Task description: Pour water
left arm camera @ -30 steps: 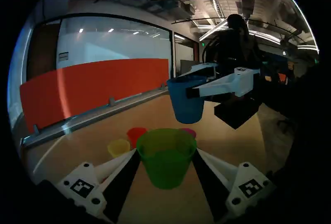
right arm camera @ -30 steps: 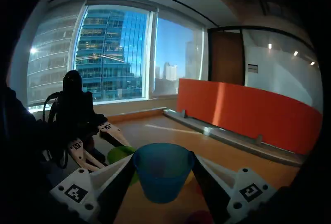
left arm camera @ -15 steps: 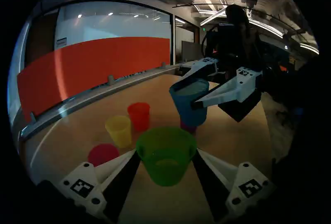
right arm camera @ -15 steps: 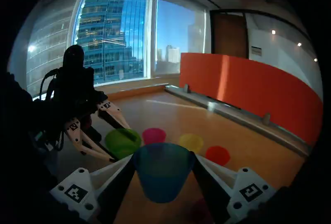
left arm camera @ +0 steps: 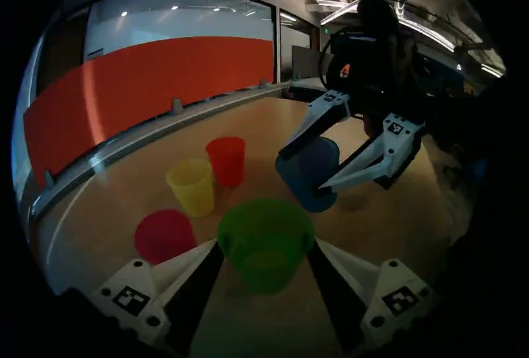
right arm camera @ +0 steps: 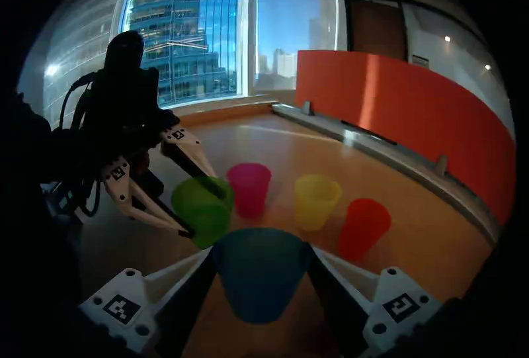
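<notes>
Our left gripper (left arm camera: pixel 264 245) and right gripper (right arm camera: pixel 261 251) match, we've got white fingers (left arm camera: pixel 165 268) with black inner strips and a square black-and-white tag (left arm camera: pixel 130 299) on each.

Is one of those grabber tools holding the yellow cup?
No: the yellow cup stands free on the table, between the pink cup and the red cup.

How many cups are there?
5: blue cup in the right gripper, green cup in the left gripper; pink cup, yellow cup, red cup standing on the table.
</notes>
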### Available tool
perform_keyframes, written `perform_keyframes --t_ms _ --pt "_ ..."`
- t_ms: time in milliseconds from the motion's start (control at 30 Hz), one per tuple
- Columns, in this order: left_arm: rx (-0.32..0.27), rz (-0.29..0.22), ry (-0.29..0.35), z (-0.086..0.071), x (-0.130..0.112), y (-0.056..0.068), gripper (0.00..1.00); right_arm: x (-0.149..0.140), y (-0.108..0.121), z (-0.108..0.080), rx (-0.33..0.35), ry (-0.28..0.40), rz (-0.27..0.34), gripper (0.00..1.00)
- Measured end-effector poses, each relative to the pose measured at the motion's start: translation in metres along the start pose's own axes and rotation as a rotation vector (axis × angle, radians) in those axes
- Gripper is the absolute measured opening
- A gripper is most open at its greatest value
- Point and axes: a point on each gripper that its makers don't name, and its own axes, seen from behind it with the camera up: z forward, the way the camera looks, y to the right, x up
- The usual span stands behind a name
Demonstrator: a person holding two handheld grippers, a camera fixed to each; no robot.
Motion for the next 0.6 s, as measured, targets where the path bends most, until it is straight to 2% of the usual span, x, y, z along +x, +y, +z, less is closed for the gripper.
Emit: perform_keyframes --t_ms 300,600 --pt "-0.001 0.004 -0.037 0.007 -0.015 -0.004 0.85 -0.019 0.001 0.012 0.010 -0.041 -0.013 0.92" --pt "-0.001 0.005 -0.043 0.009 -0.018 -0.007 0.85 -0.024 0.001 0.018 0.009 -0.051 -0.023 0.92"
